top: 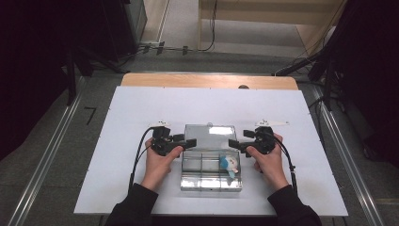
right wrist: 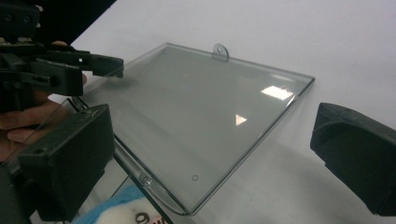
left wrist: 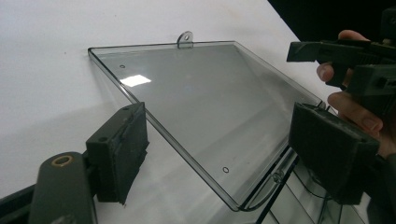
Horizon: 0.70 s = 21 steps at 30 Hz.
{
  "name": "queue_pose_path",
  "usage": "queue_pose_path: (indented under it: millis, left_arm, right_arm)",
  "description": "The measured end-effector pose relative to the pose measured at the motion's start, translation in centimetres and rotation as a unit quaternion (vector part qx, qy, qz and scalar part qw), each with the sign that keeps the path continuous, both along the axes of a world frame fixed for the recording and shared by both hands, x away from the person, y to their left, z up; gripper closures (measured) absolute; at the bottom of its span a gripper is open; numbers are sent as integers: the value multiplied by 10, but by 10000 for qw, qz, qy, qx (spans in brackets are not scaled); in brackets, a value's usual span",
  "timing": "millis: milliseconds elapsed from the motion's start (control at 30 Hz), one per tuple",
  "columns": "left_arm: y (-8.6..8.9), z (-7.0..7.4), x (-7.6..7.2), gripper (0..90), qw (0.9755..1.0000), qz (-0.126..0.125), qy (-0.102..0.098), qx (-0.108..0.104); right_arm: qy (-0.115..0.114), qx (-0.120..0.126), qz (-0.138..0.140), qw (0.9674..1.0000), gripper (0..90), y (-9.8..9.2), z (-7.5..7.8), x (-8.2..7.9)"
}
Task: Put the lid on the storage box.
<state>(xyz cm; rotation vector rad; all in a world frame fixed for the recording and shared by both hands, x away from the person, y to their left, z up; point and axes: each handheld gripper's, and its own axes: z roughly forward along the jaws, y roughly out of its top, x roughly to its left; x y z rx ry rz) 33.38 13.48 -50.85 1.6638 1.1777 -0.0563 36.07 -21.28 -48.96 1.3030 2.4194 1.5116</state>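
- A clear plastic compartment box (top: 211,175) sits on the white table (top: 117,141), near the person's edge and between the two hands.
- Its transparent lid (top: 209,137) is swung open and slopes back from the hinge toward the far side; a small hanging tab (left wrist: 185,39) sticks up from its far edge.
- A small blue-and-white plush toy (top: 229,164) lies in a right-hand compartment of the box.
- The left gripper (top: 186,142) hovers at the lid's left edge. Its jaws are released and spread, one on either side of that edge, and neither pad touches the plastic.
- The right gripper (top: 234,143) is at the lid's right edge, jaws wide apart and holding nothing, with the lid's edge between them.
- Both grippers point inward toward each other across the lid.
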Motion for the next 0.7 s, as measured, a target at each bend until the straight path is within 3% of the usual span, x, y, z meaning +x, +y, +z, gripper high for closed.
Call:
queue_pose_path:
  millis: [367, 700]
  left_arm:
    - [-1, -2, 0, 243, 9999, 79, 111, 78]
    - [-2, -3, 0, 298, 9994, 188, 197, 219]
  right_arm:
    - [447, -133, -314, 9984, 128, 8, -15, 3]
    - [541, -197, -505, 9971, 215, 8, -17, 3]
